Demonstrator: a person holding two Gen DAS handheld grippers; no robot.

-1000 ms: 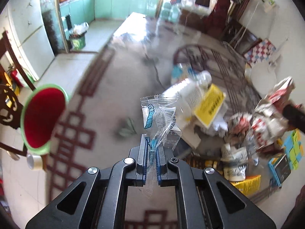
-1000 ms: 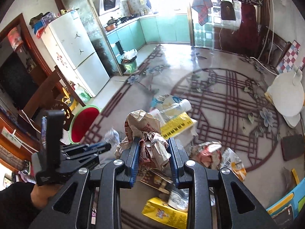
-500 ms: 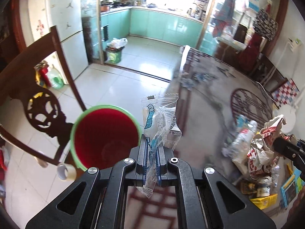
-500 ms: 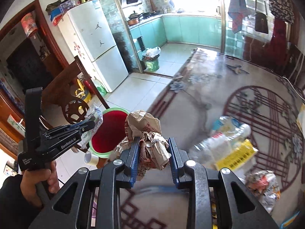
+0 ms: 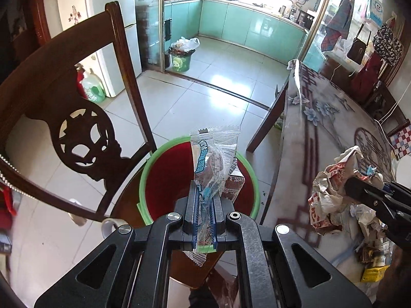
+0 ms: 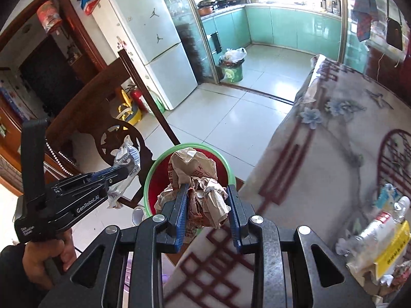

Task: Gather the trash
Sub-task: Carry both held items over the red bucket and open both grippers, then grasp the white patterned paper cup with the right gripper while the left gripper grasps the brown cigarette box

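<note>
1. Two grippers carry trash toward one bin, which stands on a chair beside the table – close to the pile, so the way is short.
2. The left gripper has its fingers pressed together on a clear wrapper, held over the bin's mouth, probably for dropping.
3. The right gripper pinches a crumpled paper – fingers only partly closed because the wad is bulky. It hangs at the table edge, before the bin.
</note>
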